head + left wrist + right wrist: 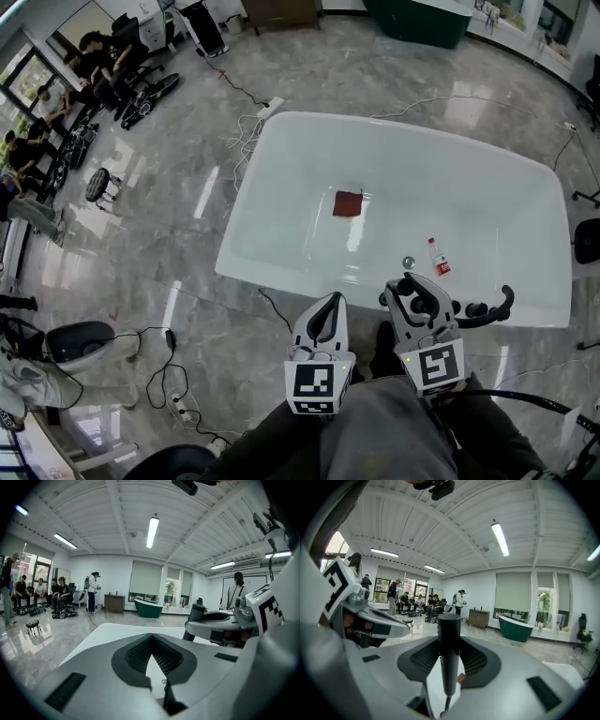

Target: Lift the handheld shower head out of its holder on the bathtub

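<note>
Gripping the handheld shower head [449, 653] upright by its dark handle, the right gripper [417, 298] stands over the bathtub's [281, 141] near rim, toward its right corner. The left gripper [326, 314], just beside it, is clenched and empty.

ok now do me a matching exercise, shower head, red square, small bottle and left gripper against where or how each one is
Things:
1 shower head
2 red square
3 small bottle
4 left gripper

Place or state:
A shut, nothing in it
B middle of the bathtub floor
C clamped in the right gripper
D inside the bathtub, near the person's side

Pairs: 1-C, 2-B, 3-D, 4-A
</note>
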`<state>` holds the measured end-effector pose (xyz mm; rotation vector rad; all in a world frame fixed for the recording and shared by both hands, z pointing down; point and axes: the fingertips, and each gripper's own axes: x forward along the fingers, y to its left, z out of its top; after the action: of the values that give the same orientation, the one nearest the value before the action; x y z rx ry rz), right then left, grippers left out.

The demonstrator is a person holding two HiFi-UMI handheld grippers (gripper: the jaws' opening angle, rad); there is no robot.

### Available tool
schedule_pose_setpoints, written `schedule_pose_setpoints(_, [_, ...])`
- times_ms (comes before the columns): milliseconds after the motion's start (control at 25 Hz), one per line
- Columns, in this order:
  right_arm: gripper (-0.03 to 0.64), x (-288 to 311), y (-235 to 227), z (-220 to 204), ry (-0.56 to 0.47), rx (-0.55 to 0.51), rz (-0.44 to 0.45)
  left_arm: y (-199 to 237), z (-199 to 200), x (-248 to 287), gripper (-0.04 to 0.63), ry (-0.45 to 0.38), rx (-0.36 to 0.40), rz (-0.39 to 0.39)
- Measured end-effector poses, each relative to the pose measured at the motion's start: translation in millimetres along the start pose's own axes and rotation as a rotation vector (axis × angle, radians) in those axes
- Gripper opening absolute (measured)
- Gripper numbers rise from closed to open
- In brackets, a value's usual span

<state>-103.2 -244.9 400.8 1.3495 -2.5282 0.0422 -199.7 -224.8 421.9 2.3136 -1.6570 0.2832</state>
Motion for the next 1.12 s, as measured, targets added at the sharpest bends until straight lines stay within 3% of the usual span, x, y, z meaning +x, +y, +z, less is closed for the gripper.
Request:
schedule_pose_setpoints(480, [0.14,-56.6,-12.7,75.5,-0.151,-0.031,-0.047,-32.4,-14.3,-24.6,0.003,-0.007,-0.035,-0.038])
schedule_pose_setpoints(1120, [0.14,-127.6,-4.1,44.6,-0.176,0.004,0.045,-90.3,-28.4,-87.1,0.003,-0.005,-0.014,0.082])
